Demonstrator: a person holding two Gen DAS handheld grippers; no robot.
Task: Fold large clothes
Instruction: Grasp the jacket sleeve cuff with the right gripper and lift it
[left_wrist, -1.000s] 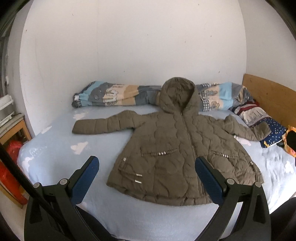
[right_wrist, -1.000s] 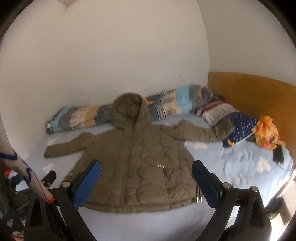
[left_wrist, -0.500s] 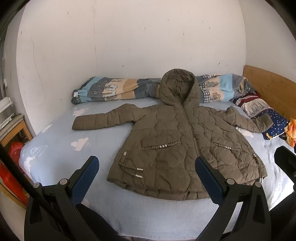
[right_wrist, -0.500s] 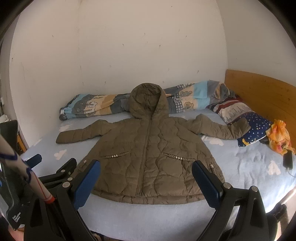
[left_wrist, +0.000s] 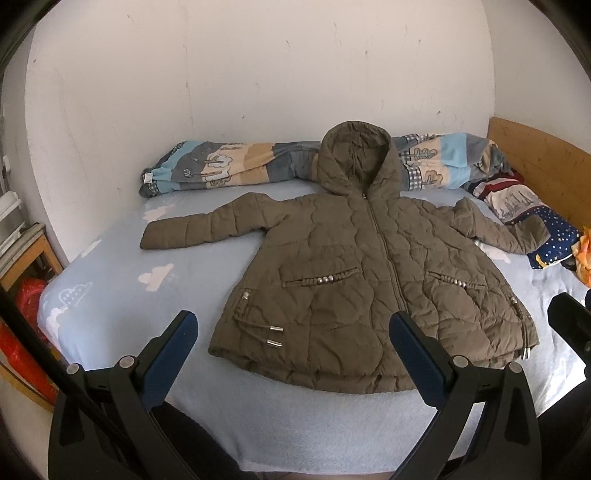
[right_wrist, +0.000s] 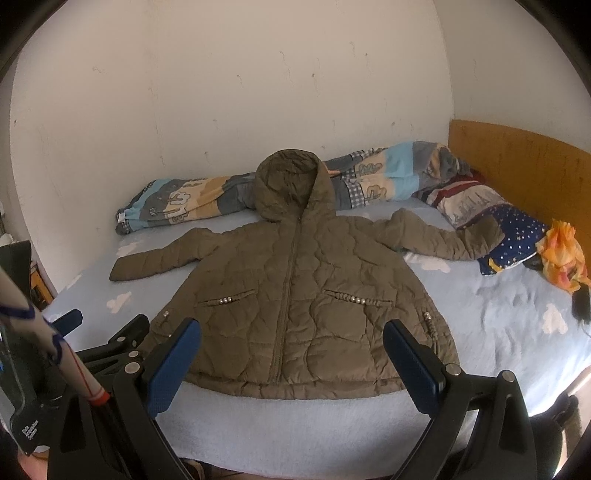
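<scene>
The jacket is an olive-brown quilted puffer with a soft, wavy stitched surface, a rounded hood, a zip closed down the middle, and two slanted pockets trimmed with small metal studs. Drawcords with metal tips hang near its hem on the side toward the left of the view. It lies flat, front up, in the middle of the bed, which is covered by a pale blue fleecy sheet printed with white clouds. Its long axis runs from the hem at the near edge of the bed to the hood by the far wall, and both sleeves are spread outward to the sides.

The hood rests against a rolled patchwork quilt of blue, beige and grey along the wall. One cuff reaches a dark blue star-patterned pillow near the wooden headboard, with an orange crumpled cloth just beside it.

The left hand-held gripper hangs above the near edge of the bed with its blue-padded black fingers spread wide and nothing between them. The right hand-held gripper is likewise spread wide and empty, framing the jacket's hem without touching it.
</scene>
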